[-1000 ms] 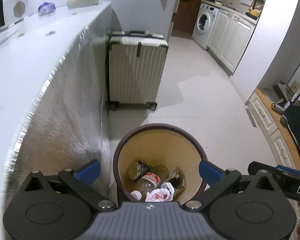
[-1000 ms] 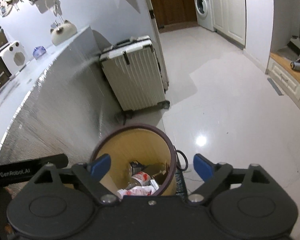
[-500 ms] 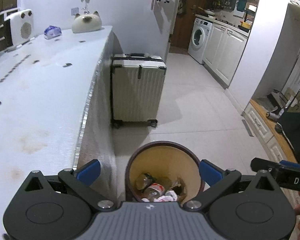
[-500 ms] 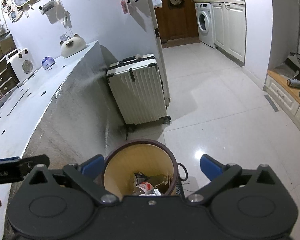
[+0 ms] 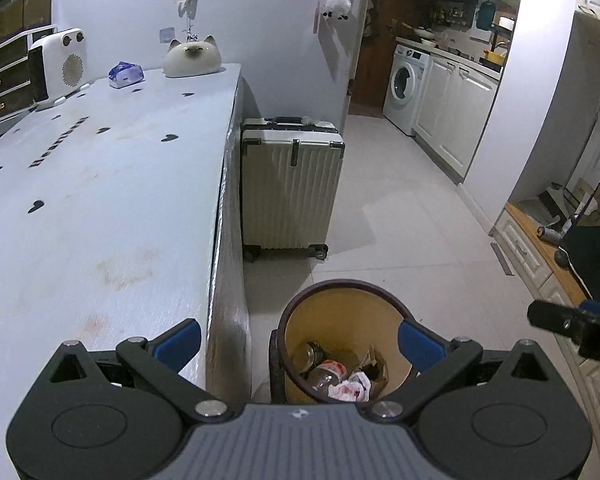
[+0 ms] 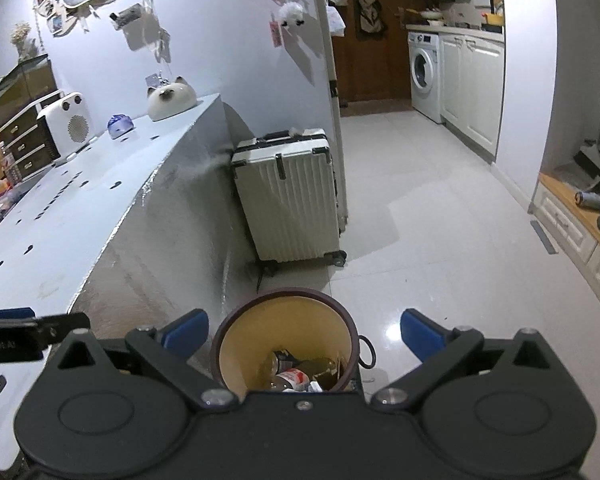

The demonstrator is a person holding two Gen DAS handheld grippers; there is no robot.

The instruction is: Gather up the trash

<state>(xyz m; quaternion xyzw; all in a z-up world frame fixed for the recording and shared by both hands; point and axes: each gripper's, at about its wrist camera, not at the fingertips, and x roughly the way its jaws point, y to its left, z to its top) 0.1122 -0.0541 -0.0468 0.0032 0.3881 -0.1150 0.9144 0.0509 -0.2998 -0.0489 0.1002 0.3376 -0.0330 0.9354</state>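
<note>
Long white counter (image 5: 100,208) fills the left side, flat matte top with small dark marks and faint reddish stains; its end panel (image 6: 172,264) looks brushed and metallic; pale glossy tile floor (image 6: 440,240) runs toward the kitchen. Cream hard-shell suitcase (image 5: 292,184), ribbed, black corner trim, on small wheels, stands upright just beside the counter end, between the bin and the doorway; white front-loading washing machine (image 5: 404,84) and white cabinets (image 5: 456,120) far back. On the counter's far end: white boxy heater (image 5: 60,64) with a round grille, rounded cat-faced ornament (image 5: 192,58), small blue packet (image 5: 126,72) between them.

Trash bin (image 5: 346,344): round, open, dark maroon rim, tan inner wall, on the floor close to the counter's end panel, below both grippers. Inside, at the bottom: clear plastic bottle (image 5: 328,374) with red label, lying down; a can (image 5: 310,354) beside it; crumpled white wrapper with red print (image 5: 350,388); brown paper scrap (image 5: 376,364); pieces touching in one heap.

Left gripper (image 5: 298,340) held above the bin and counter edge, blue-padded fingers spread wide, nothing between them; right gripper (image 6: 304,332) likewise above the bin, fingers wide apart, empty; each gripper's black body shows at the margin of the other's view.
</note>
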